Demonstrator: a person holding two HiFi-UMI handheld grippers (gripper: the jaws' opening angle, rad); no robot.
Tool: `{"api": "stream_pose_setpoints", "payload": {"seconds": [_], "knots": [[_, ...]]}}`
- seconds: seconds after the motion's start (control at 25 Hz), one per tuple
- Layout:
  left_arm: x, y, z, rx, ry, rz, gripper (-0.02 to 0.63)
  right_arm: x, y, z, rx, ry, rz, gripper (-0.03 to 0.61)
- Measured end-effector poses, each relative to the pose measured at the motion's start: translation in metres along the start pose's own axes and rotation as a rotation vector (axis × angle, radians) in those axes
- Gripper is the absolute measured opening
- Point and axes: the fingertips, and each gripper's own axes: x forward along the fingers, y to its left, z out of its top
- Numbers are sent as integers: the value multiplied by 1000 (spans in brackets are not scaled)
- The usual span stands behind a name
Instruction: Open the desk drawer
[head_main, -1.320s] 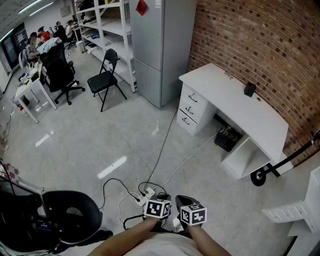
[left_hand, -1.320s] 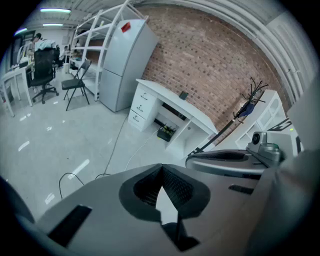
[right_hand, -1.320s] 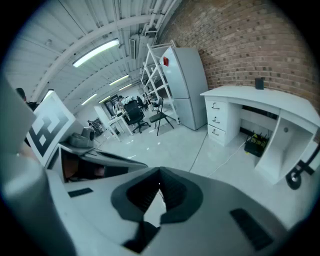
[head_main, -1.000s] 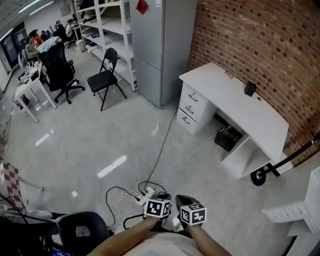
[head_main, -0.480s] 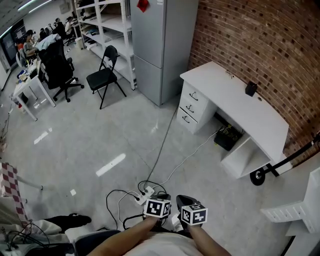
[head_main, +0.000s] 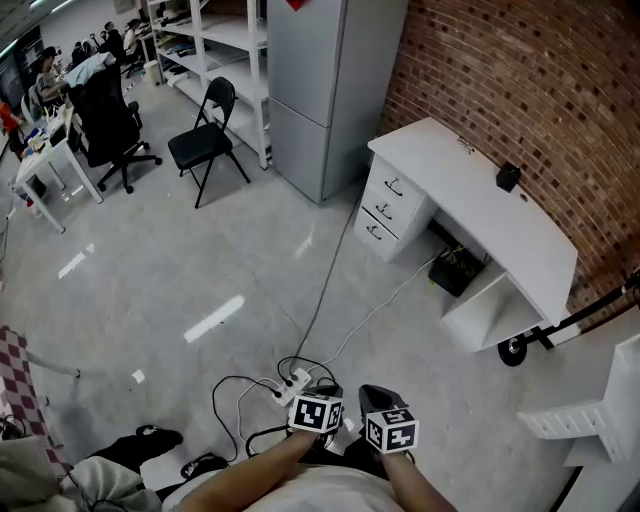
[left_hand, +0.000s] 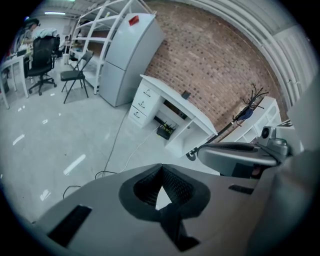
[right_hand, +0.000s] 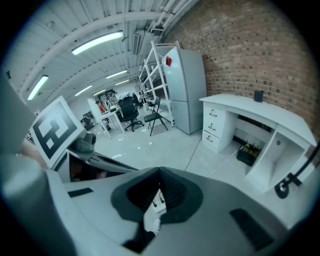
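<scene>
A white desk (head_main: 470, 205) stands against the brick wall, several steps away from me. Its drawer stack (head_main: 388, 210) holds three drawers with small dark handles, all closed. It also shows in the left gripper view as the drawer stack (left_hand: 141, 101) and in the right gripper view as the drawer stack (right_hand: 214, 126). My left gripper (head_main: 322, 402) and right gripper (head_main: 378, 408) are side by side close to my body, above the floor. Both are shut with nothing between the jaws. The left gripper (left_hand: 161, 191) and right gripper (right_hand: 157, 197) point toward the desk.
A grey fridge (head_main: 322, 90) stands left of the desk. A folding chair (head_main: 205, 140) and an office chair (head_main: 100, 125) are farther left. A power strip with cables (head_main: 285, 385) lies on the floor in front of me. Someone's shoes (head_main: 150, 436) are at lower left.
The black chair at lower left has left the view, and a person's shoes and clothing show there instead. The view has shifted slightly. Both grippers stay shut in the same place.
</scene>
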Motion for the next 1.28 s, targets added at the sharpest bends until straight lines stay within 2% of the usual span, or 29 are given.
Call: {"api": "stream_pose_setpoints", "payload": {"seconds": [0.2, 0.44, 0.68, 0.88, 1.04, 1.28], "knots": [[1, 20, 8, -23, 4, 9, 6, 13, 5, 20, -8, -11, 6, 15], [18, 31, 30, -36, 16, 48, 6, 34, -29, 38, 37, -18, 15, 15], [61, 35, 83, -65, -4, 100, 6, 70, -85, 67, 16, 2, 62, 15], [109, 12, 131, -54, 10, 107, 6, 84, -143, 98, 18, 3, 76, 15], [145, -9, 153, -58, 36, 99, 6, 96, -183, 103, 41, 38, 92, 15], [188, -20, 188, -81, 43, 134, 6, 110, -233, 123, 37, 57, 133, 15]]}}
